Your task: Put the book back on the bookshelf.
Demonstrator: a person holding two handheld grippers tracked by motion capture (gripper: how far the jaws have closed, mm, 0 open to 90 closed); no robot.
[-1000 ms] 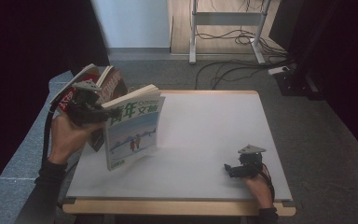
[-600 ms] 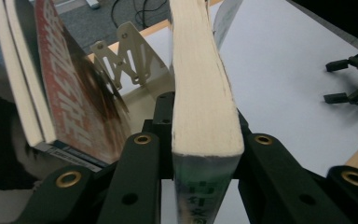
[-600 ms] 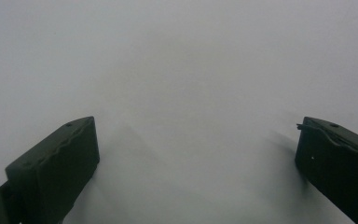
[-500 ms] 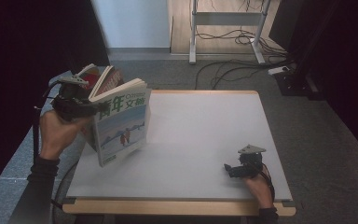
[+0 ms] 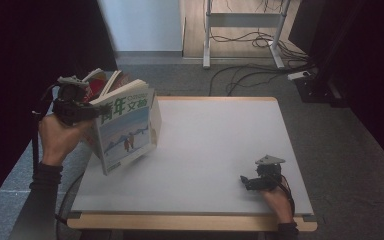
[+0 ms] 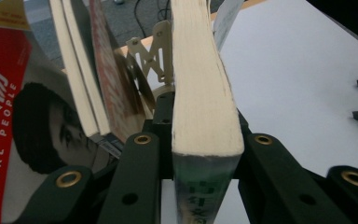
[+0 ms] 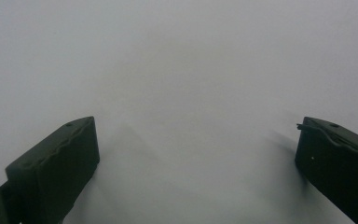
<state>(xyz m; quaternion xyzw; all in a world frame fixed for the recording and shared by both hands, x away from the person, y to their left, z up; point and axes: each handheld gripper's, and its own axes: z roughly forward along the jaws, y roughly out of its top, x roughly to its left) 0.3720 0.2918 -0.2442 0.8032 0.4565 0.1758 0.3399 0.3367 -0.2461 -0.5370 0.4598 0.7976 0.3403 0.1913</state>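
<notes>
Desk: white top with a wooden edge, the largest item; the middle is bare.
Book: thick paperback, held upright and tilted over the desk's left edge, clear of the surface. In the left gripper view its cream page block stands straight up between the jaws.
Book cover writing: large green Chinese characters along the top, partly legible, with "文" among them; below is a snowy scene with small figures. The spine carries tiny characters I cannot read.
Magazines: a leaning row behind the book, off the desk's left corner, propped by a pale metal stand.
Magazine writing: "GLOBAL PEOPLE" in white on a red cover, beside large white Chinese characters.
Left claw: clamped on the book near its spine.
Right claw: jaws apart, nothing between them, resting low at the desk's near right.
Progress: judged as mid-transfer; the book is out of the row, gripped and airborne.
Remaining: setting it down and releasing it.
</notes>
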